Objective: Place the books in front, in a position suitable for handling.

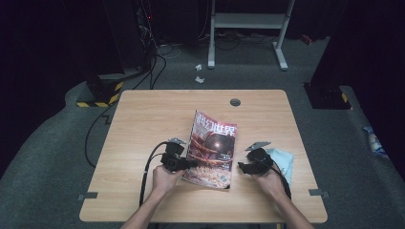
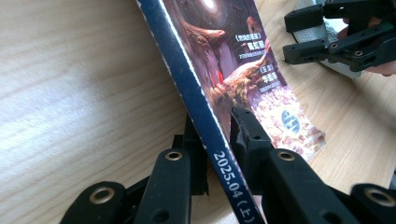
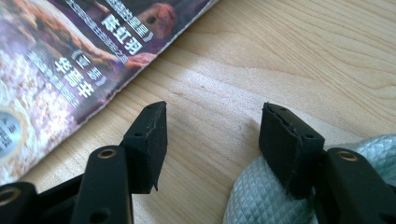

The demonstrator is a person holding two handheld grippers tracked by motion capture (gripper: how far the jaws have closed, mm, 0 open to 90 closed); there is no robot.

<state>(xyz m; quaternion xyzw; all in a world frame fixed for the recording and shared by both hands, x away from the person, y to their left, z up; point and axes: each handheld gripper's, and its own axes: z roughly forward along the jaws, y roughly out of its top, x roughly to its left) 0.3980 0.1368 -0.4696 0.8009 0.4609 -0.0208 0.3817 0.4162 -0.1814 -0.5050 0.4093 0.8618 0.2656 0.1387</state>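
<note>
A magazine (image 1: pixel 212 148) with a dark red and orange space cover lies on the wooden table (image 1: pixel 143 124), its left spine edge lifted. My left gripper (image 1: pixel 187 163) is shut on the magazine's blue spine (image 2: pixel 205 121), one jaw under it and one on the cover. The spine reads 2025.04. My right gripper (image 1: pixel 242 166) stands open just right of the magazine (image 3: pixel 60 56), low over bare wood, with nothing between its jaws. In the left gripper view the right gripper (image 2: pixel 303 35) shows at the top right.
A pale blue-green cloth (image 1: pixel 284 160) lies under and behind my right hand, and its quilted edge (image 3: pixel 266 196) touches the right jaw. A grey cable grommet (image 1: pixel 235 102) sits near the table's far edge. Cables and a white frame stand on the floor beyond.
</note>
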